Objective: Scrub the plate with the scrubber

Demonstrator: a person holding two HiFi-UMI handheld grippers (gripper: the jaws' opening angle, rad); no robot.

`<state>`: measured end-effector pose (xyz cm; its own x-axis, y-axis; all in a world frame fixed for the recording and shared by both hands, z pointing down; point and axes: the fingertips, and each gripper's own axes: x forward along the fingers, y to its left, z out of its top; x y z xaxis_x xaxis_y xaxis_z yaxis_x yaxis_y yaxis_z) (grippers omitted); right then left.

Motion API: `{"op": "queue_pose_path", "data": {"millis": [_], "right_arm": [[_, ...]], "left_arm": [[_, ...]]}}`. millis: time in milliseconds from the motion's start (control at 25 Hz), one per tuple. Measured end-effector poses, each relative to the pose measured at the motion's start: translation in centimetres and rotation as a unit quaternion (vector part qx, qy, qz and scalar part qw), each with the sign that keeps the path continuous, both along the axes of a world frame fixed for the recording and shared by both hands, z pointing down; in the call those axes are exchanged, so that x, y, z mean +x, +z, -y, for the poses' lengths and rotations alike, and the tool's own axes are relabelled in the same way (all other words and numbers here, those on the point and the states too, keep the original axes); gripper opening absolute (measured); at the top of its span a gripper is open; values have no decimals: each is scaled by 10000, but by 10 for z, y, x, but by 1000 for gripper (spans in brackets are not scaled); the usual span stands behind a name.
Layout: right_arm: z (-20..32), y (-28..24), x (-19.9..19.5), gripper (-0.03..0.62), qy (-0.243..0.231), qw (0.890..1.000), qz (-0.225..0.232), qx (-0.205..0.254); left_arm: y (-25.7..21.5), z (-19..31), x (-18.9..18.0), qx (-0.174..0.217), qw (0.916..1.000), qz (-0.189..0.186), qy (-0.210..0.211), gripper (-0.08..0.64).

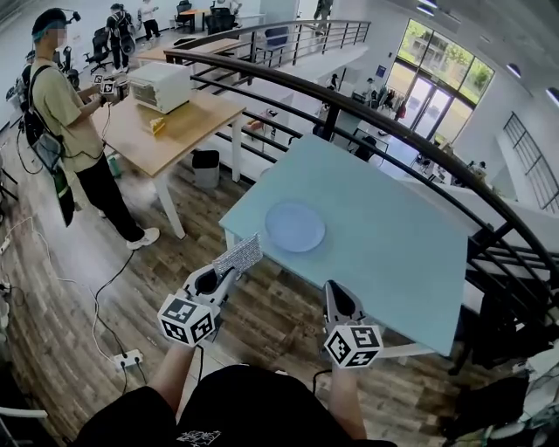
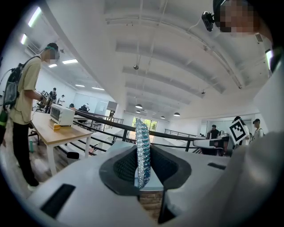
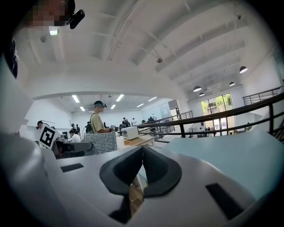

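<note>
We find left gripper point(image 2: 143, 165) fingers clamped on the pliable silver mesh scrubber point(image 2: 142, 148), right gripper point(image 3: 142, 156) fingers together, empty. The pale blue round plate point(image 1: 295, 226) likely slides: steady its rim.

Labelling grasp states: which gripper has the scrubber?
The left gripper: its jaws are shut on the silvery mesh scrubber, which stands edge-up between them. The right gripper has its jaws closed together on nothing.

An open-plan office mezzanine. Beyond the jaws runs a black railing point(image 1: 393, 131); left of them stand a wooden bench point(image 1: 188, 122) and office chairs point(image 1: 220, 19).
</note>
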<state>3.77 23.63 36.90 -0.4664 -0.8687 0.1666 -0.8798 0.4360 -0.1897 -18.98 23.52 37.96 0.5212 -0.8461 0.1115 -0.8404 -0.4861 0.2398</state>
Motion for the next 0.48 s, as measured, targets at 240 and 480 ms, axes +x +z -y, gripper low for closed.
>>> {"op": "queue_pose_path", "data": {"millis": [240, 480], "right_arm": [[-7, 5, -14, 6, 103, 9999, 33, -6], [-18, 14, -31, 6, 115, 9997, 138, -142]], "left_arm": [[7, -1, -19, -16, 10000, -21, 28, 84], [17, -10, -36, -70, 10000, -25, 46, 84]]}}
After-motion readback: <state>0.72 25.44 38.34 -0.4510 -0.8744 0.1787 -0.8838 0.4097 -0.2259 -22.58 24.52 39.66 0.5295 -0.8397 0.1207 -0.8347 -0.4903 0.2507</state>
